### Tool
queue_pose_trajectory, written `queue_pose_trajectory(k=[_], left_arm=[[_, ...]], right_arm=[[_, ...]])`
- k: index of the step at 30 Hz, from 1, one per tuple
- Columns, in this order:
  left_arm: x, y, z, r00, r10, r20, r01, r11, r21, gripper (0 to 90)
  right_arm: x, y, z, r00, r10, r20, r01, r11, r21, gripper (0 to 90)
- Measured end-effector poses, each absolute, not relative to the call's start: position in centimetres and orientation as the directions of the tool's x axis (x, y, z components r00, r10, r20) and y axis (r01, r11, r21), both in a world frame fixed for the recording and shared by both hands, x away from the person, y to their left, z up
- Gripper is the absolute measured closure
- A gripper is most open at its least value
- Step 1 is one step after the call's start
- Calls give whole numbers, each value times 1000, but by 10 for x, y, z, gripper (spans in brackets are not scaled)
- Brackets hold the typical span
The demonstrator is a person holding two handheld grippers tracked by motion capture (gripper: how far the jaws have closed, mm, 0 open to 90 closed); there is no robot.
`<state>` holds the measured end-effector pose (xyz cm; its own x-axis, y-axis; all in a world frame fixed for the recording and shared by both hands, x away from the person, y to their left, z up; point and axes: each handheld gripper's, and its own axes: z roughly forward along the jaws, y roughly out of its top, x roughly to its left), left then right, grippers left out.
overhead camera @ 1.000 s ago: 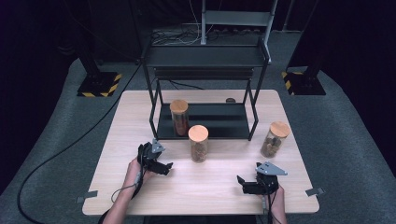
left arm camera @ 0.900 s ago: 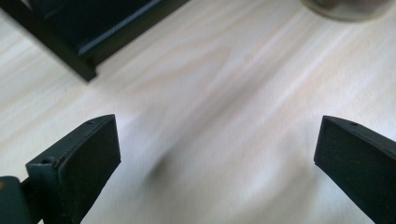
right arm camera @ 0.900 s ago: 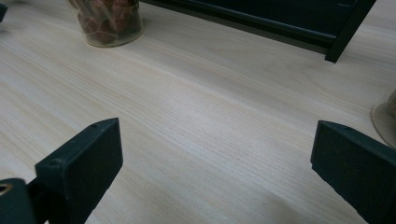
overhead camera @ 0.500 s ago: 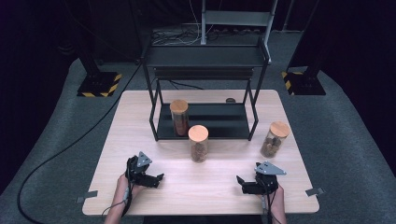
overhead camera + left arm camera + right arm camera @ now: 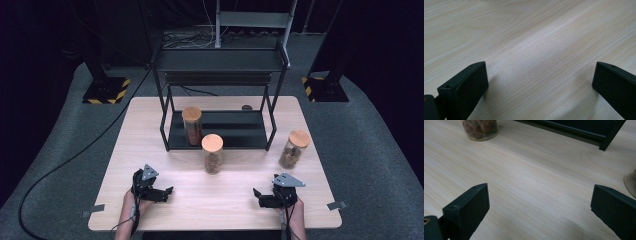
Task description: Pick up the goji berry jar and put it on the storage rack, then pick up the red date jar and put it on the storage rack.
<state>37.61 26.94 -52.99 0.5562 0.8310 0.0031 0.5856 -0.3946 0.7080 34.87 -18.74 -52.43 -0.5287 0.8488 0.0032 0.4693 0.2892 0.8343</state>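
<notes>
Three cork-lidded jars hold brown pieces: middle jar [image 5: 212, 153] at 12 o'clock on the tabletop [image 5: 225, 205], one jar [image 5: 192, 125] on the rack [image 5: 220, 130], another [image 5: 293, 149] at 2. Left gripper [image 5: 167, 192] and right gripper [image 5: 257, 194] both gape wide, empty.

In the right gripper view the middle jar [image 5: 479, 130] is cut off above its base, and another jar [image 5: 631, 183] is clipped by the right edge. A small dark object [image 5: 246, 107] behind the rack [image 5: 220, 131] is too small to identify.
</notes>
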Motion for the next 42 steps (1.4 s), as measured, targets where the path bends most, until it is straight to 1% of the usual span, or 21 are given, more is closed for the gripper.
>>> queue_pose_trajectory(k=[26,42], left_arm=[[376,268,-530,545,838,4,590,-388,708,0],[376,268,-530,541,841,4,592,-384,708,0]], right_arm=[[350,-185,-525,-530,848,-16,478,314,821,14],[349,-183,-525,-552,833,-26,470,338,815,13]])
